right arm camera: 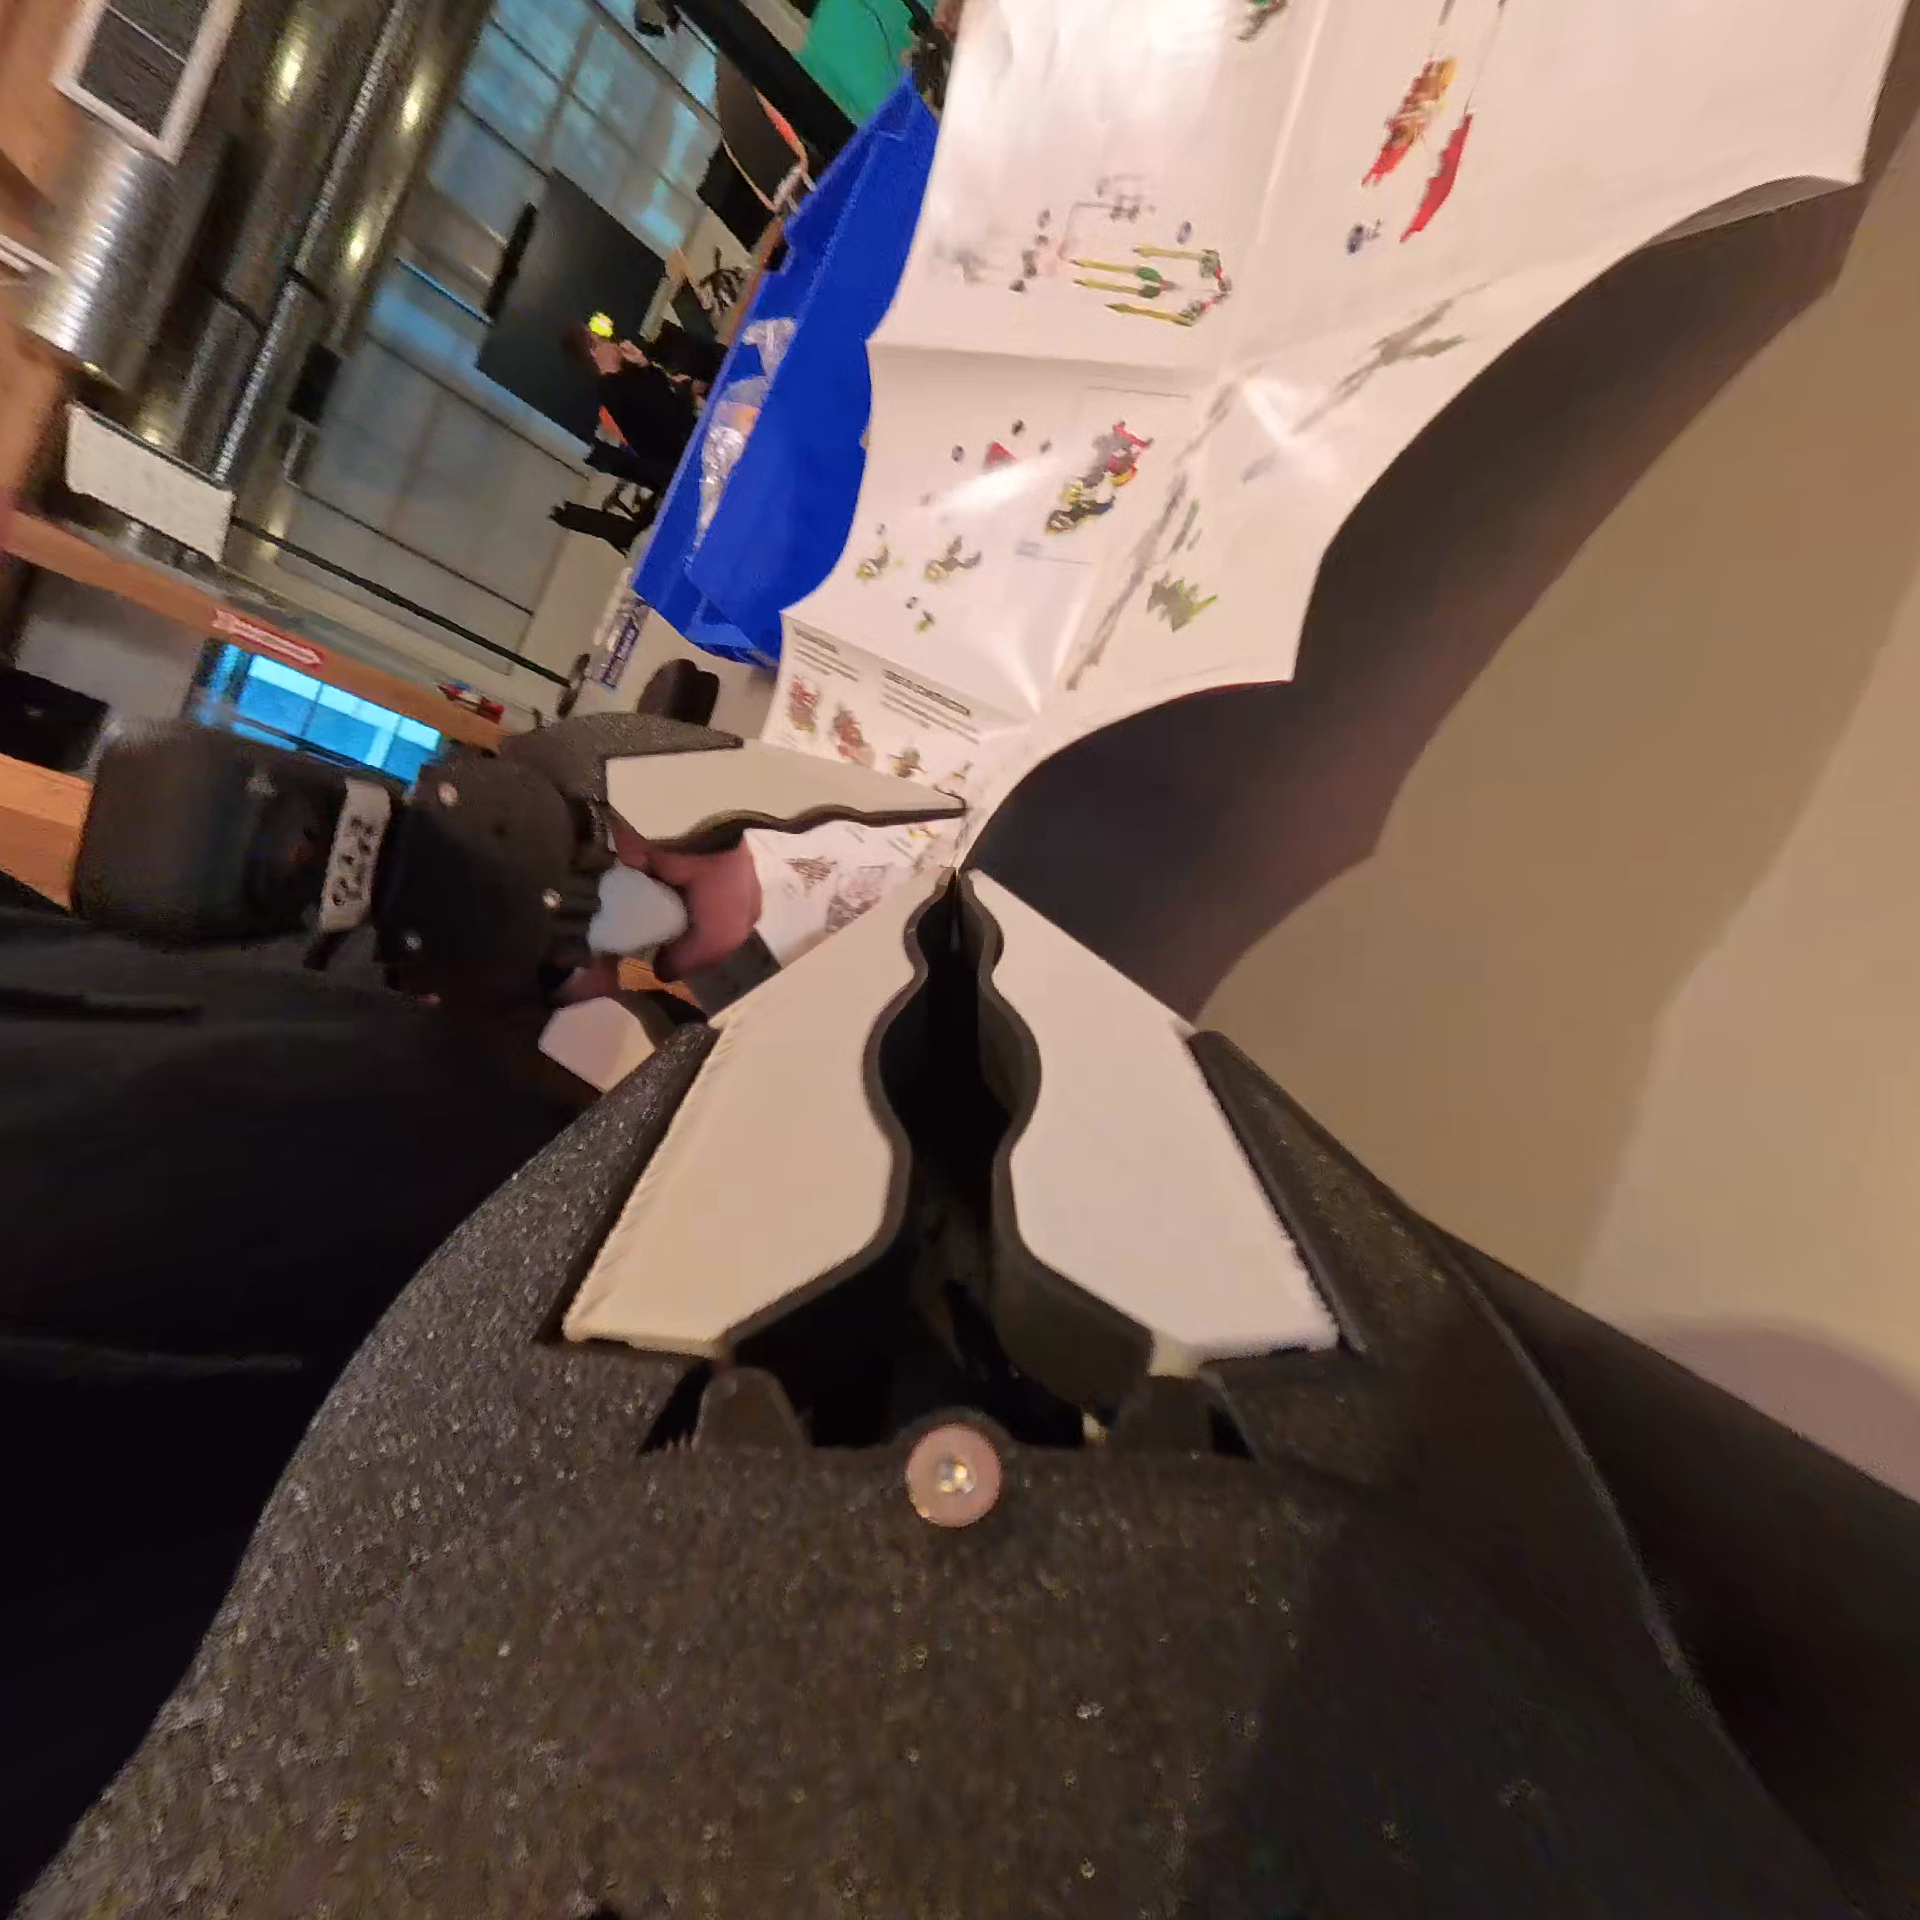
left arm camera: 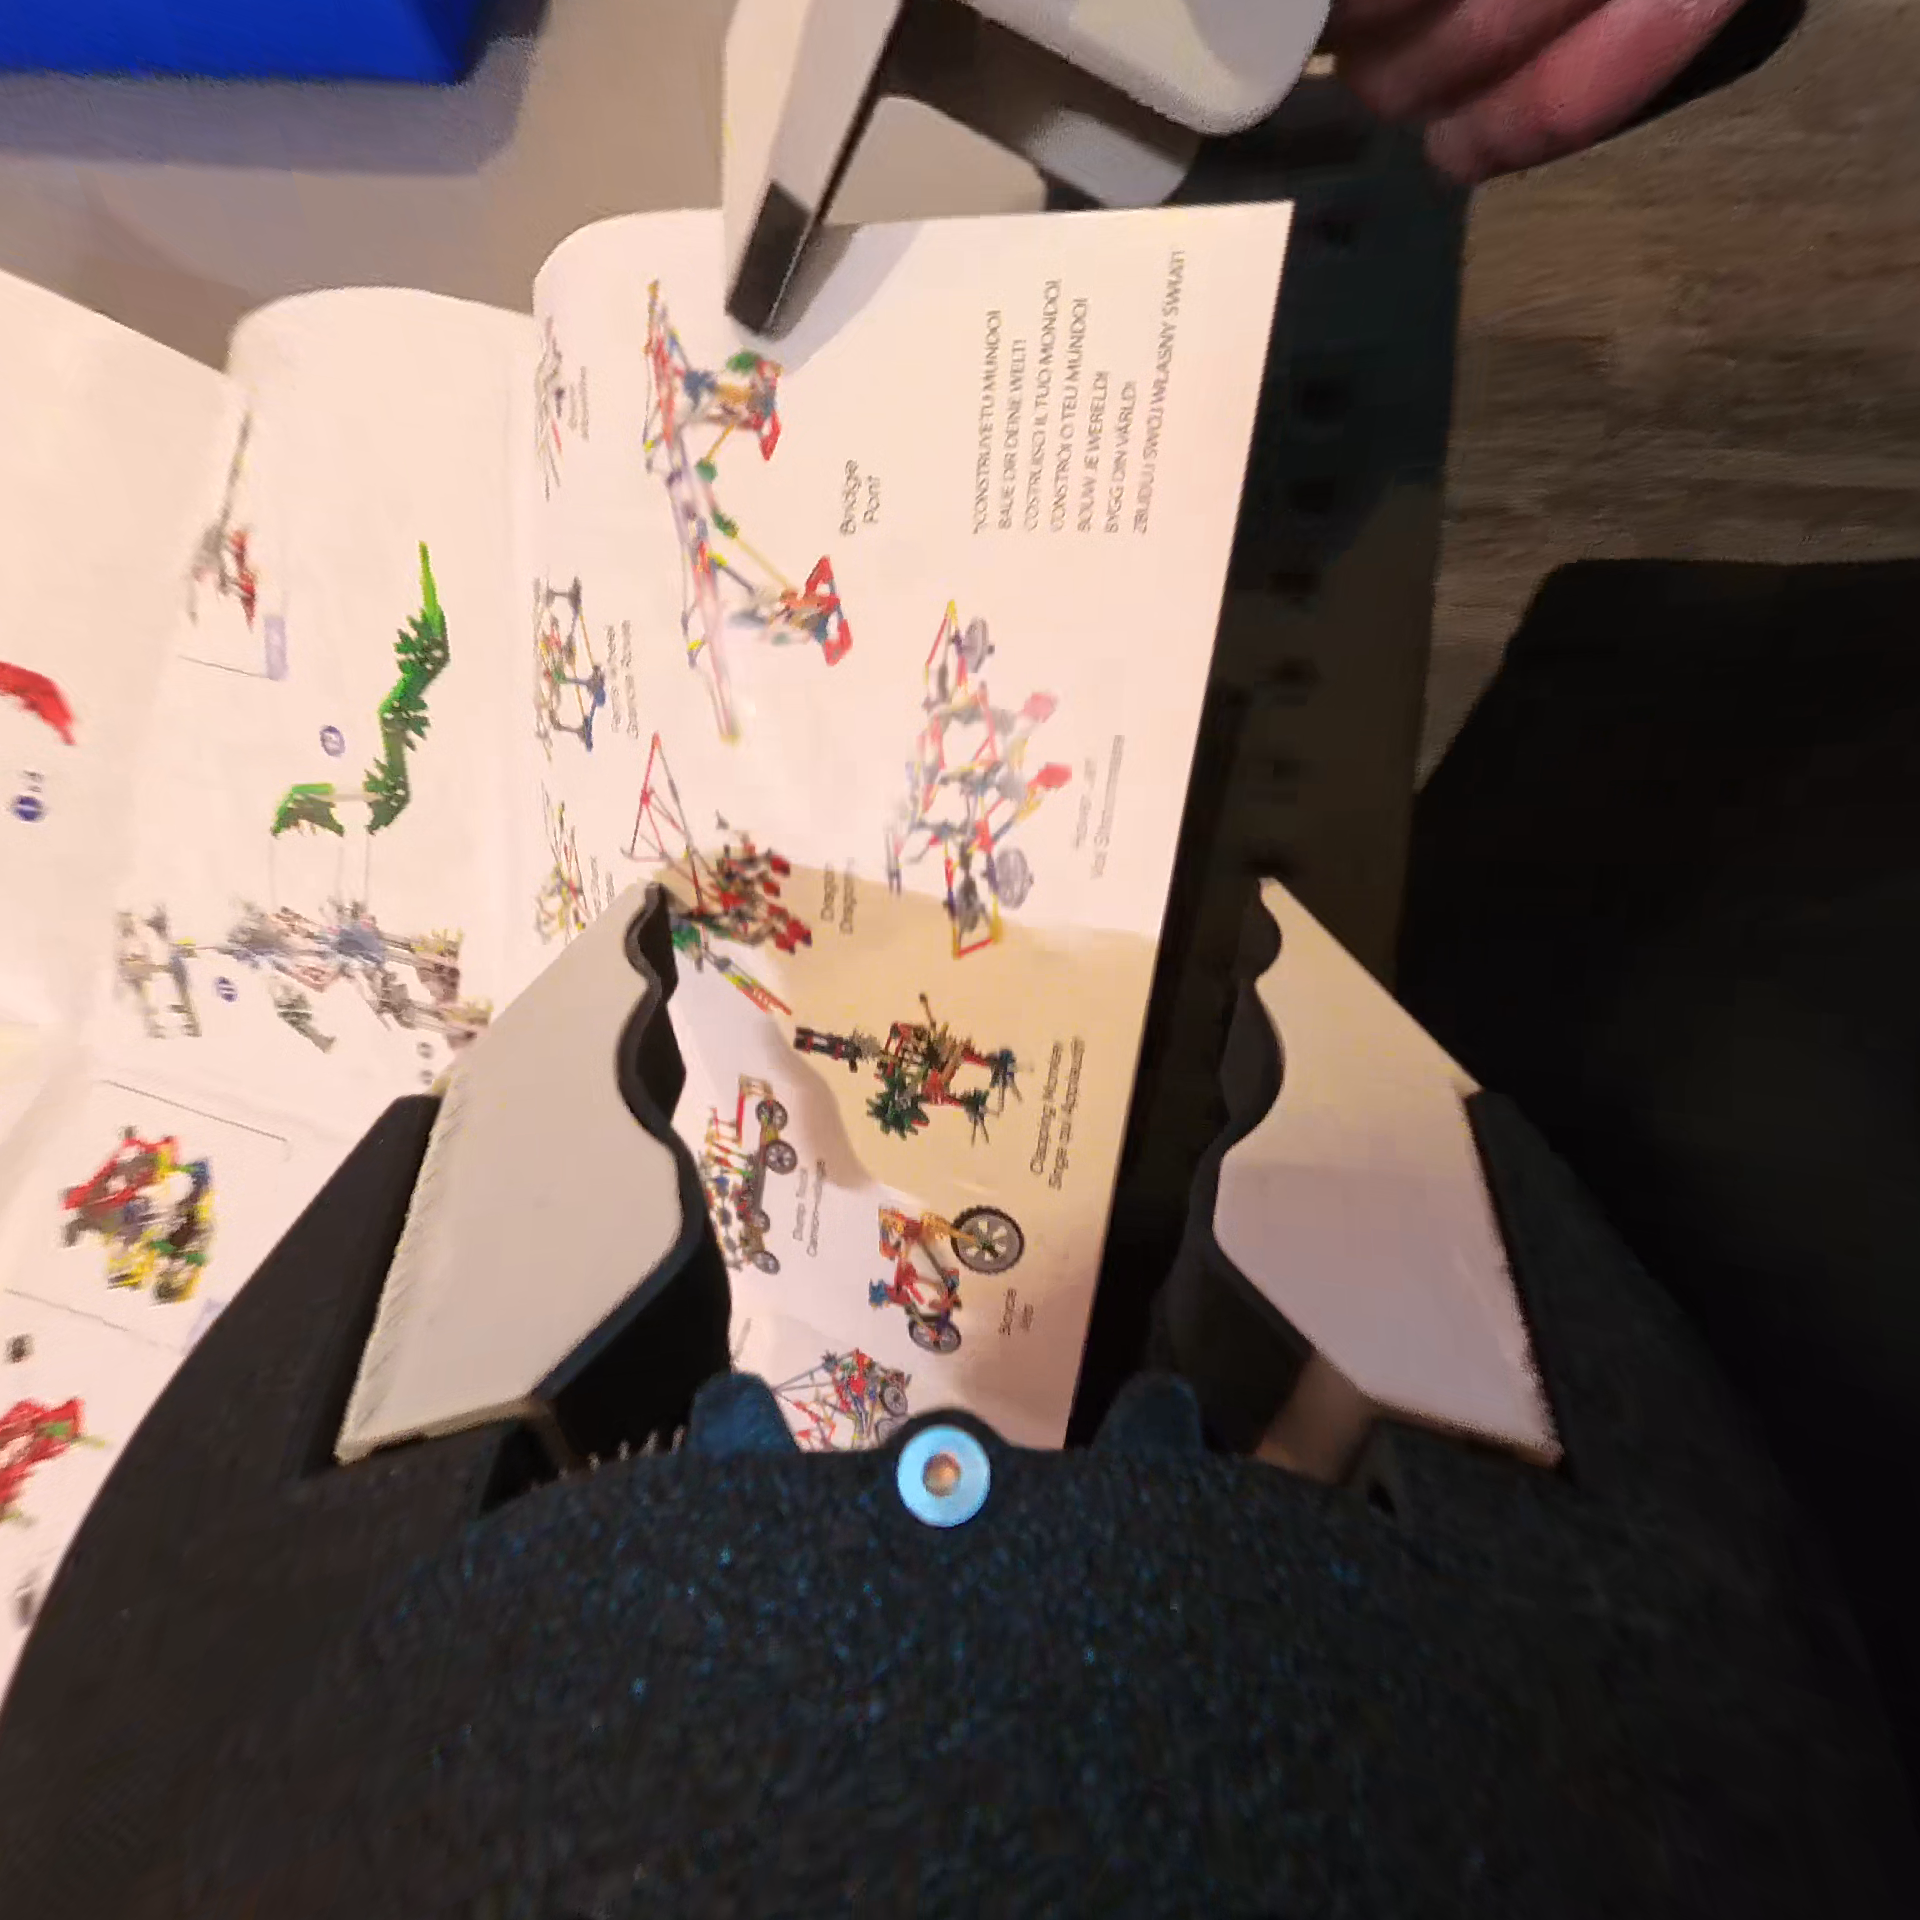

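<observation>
A large white fold-out sheet (left arm camera: pixel 935 623) printed with coloured toy models lies unfolded in several panels. My left gripper (left arm camera: pixel 956 899) is open wide over the near end of its right panel. The sheet passes between the fingers and neither pad presses on it. My right gripper (right arm camera: pixel 954 883) is shut on the sheet's edge, which shows as a thin line between the pads. In the left wrist view it (left arm camera: pixel 764 312) pinches the far end of the same panel, which curls up there. The sheet (right arm camera: pixel 1091 312) bows up off the table in the right wrist view, where one left finger (right arm camera: pixel 790 795) shows above it.
A blue bin (left arm camera: pixel 229 42) stands beyond the sheet and also shows in the right wrist view (right arm camera: pixel 790 447). A black strip with holes (left arm camera: pixel 1320 520) runs along the sheet's right edge, with wood floor (left arm camera: pixel 1662 364) past it. A tan tabletop (right arm camera: pixel 1662 831) lies under the sheet. A person (right arm camera: pixel 634 405) stands far off. There is about 9 cm between the tips of the two grippers.
</observation>
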Demonstrator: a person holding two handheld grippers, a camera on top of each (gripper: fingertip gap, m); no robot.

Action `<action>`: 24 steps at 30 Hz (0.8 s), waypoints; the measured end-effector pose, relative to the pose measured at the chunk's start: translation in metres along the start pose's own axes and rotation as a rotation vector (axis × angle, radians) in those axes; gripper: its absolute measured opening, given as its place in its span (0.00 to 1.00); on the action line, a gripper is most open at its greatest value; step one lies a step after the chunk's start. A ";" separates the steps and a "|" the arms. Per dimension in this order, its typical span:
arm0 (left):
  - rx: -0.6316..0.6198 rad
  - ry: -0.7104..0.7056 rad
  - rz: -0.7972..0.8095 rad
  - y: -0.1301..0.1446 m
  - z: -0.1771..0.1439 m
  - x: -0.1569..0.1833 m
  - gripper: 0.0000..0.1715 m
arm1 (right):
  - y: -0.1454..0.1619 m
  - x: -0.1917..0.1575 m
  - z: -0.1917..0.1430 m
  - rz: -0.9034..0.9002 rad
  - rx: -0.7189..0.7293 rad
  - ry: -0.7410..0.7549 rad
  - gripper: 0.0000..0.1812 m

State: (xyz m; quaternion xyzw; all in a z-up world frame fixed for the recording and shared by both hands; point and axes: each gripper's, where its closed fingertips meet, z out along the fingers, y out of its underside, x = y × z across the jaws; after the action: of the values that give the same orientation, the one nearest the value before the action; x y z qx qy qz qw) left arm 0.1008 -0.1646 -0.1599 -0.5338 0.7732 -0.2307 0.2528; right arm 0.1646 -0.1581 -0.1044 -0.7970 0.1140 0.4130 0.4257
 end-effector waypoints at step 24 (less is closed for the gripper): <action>0.766 -0.055 -0.646 -0.028 -0.198 -0.144 0.00 | -0.116 -0.075 0.063 -0.230 0.285 -0.185 0.30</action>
State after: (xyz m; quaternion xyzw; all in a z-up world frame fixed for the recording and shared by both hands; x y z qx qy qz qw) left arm 0.0374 -0.0212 0.0303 -0.6209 0.4212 -0.5502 0.3666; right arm 0.1435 -0.0513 0.0012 -0.6952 0.0400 0.4127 0.5872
